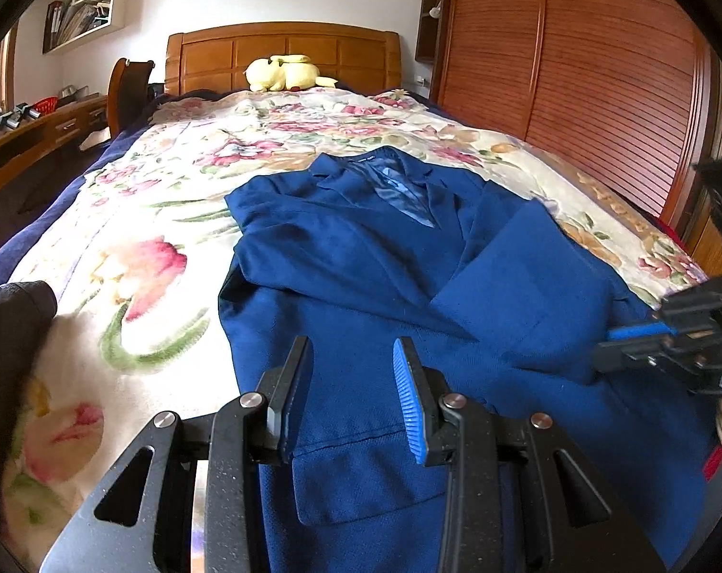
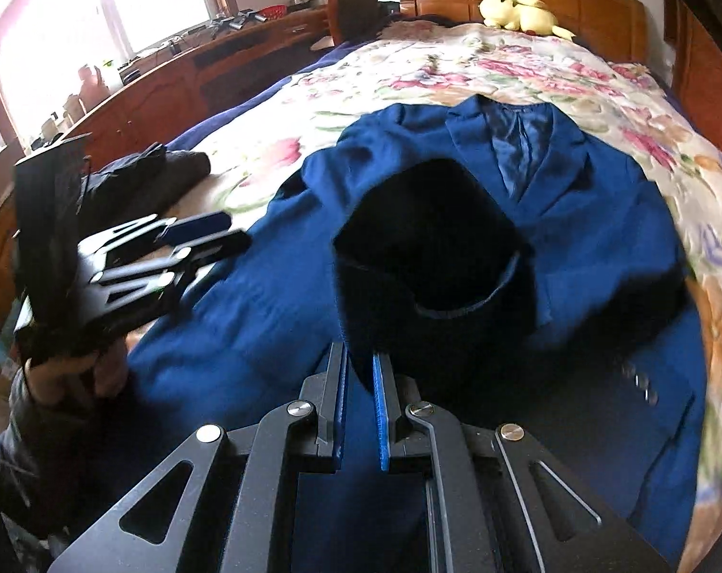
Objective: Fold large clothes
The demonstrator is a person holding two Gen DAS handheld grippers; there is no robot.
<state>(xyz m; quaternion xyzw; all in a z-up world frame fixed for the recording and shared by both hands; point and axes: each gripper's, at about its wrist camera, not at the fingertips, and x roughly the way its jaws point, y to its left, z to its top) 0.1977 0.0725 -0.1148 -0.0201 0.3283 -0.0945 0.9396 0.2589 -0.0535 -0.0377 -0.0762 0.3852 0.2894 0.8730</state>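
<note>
Your big soft blue suit jacket (image 1: 384, 258) lies below the yellow plush toy (image 1: 284, 72). Your left gripper (image 1: 351, 396) is spread wide, holding nothing. Your right gripper (image 2: 359, 406) pinches the sleeve. It's floppy; grab the hem.

Both wrist views look from the foot of the bed (image 1: 122, 219) toward the headboard (image 1: 284, 55), low and close over the blue jacket (image 1: 361, 262), left camera facing slightly rightward; they share jacket, bedspread and plush toy (image 2: 523, 14)
</note>
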